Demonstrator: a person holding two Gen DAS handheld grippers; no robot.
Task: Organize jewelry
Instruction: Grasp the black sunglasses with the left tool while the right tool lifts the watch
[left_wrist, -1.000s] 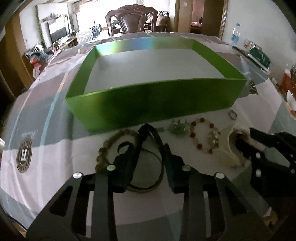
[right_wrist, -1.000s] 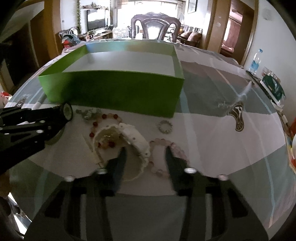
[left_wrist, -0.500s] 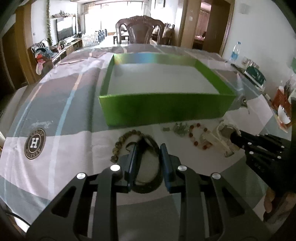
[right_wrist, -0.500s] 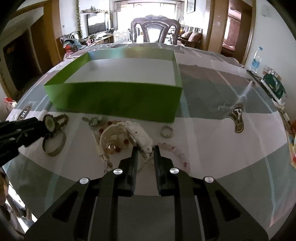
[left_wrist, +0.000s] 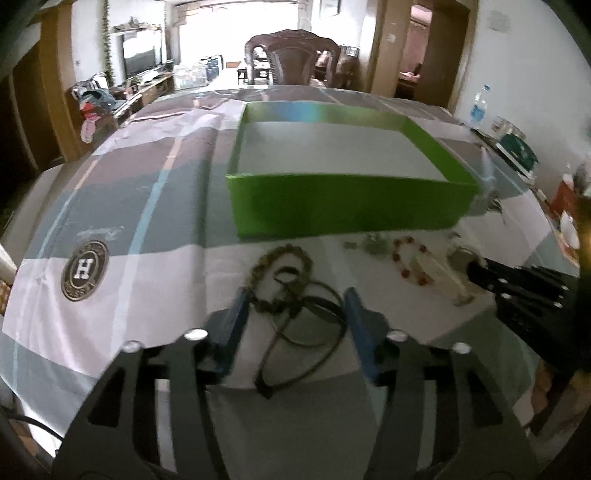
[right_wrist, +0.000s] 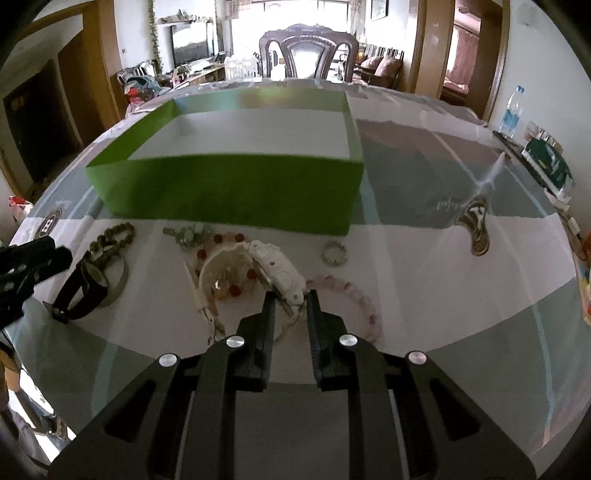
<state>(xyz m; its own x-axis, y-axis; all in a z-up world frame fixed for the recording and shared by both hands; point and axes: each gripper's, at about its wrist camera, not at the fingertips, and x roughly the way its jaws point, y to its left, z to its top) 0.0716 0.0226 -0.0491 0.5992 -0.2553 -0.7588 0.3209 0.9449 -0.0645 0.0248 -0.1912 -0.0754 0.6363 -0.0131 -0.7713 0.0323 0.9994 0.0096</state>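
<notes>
My left gripper (left_wrist: 297, 314) hangs over a black watch (left_wrist: 306, 325) that lies on the tablecloth. Its jaws are opening, and the watch sits between them without touching the pads. A brown bead bracelet (left_wrist: 280, 258) lies just beyond it. My right gripper (right_wrist: 290, 300) is shut on the edge of a white watch (right_wrist: 277, 269), which rests on a red bead bracelet (right_wrist: 221, 266). A pink bead bracelet (right_wrist: 354, 295) lies to its right. The green box (right_wrist: 229, 188) stands behind the jewelry, with a bare white floor.
A small silver ring bracelet (right_wrist: 334, 253) and a silver charm piece (right_wrist: 188, 232) lie near the box's front wall. A water bottle (right_wrist: 511, 110) and a dark green packet (right_wrist: 546, 158) stand at the table's right edge. A wooden chair (right_wrist: 306, 48) stands behind the table.
The left jaws shut on the black watch's strap, then opened wide, and the left gripper drew back from the box. The right jaws closed from open onto the white watch.
</notes>
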